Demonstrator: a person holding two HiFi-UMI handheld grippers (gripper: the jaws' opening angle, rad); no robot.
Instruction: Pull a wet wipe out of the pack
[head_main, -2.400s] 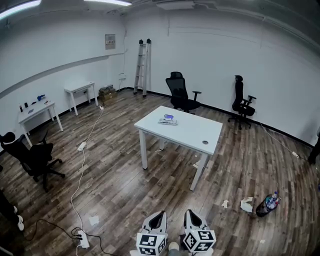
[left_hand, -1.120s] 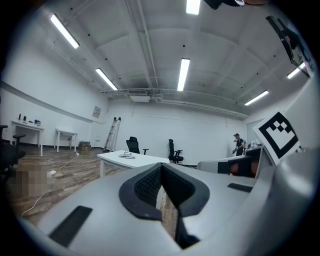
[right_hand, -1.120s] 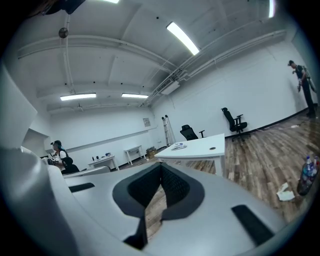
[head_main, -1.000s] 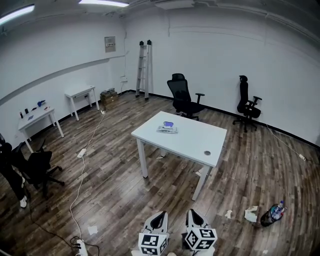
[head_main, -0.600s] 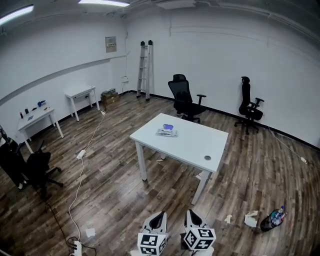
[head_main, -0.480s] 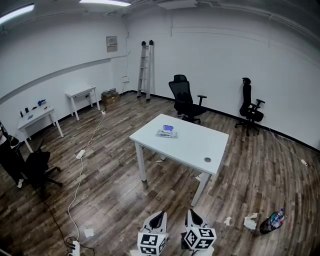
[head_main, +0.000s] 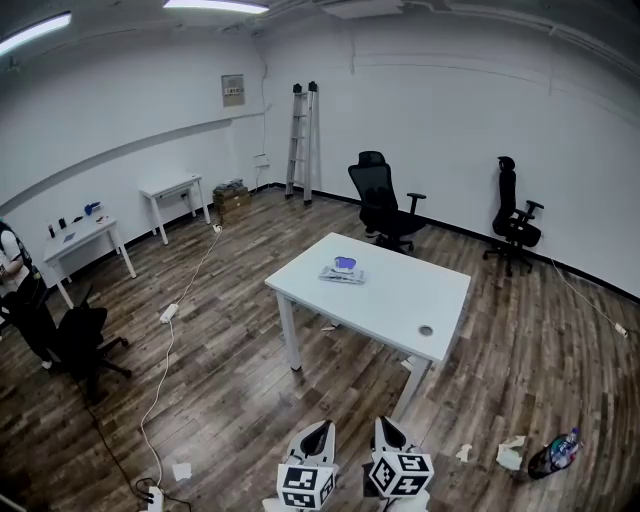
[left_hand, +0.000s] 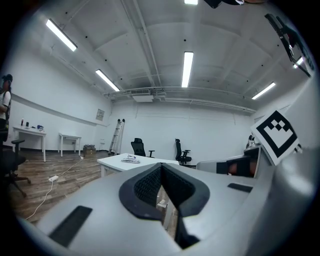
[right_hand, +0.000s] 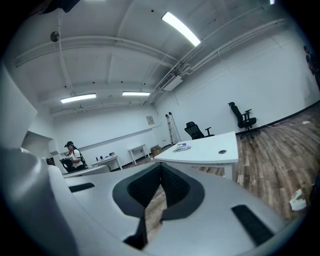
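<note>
Overhead, in the head view, the left gripper (head_main: 320, 430) and the right gripper (head_main: 384, 427) are seen side by side at the bottom edge, each with its marker cube, held above the wooden floor (head_main: 230, 390) and well apart from the white table (head_main: 400, 300). The wet wipe pack (head_main: 342, 270) is found lying flat on the far left part of that tabletop, with a purple patch on its top, untouched. Two black office chairs (head_main: 385, 205) are placed beyond the table, and a ladder (head_main: 303, 140) is leaned against the back wall. In the left gripper view, the jaws are seen pressed together with nothing between them, and the pack (left_hand: 131, 159) is visible far ahead on the table, just left of the jaw tips. In the right gripper view, the jaws are likewise closed and empty; the pack (right_hand: 181, 147) is seen on the distant tabletop, and a person (right_hand: 72, 155) is seen at the far left.
</note>
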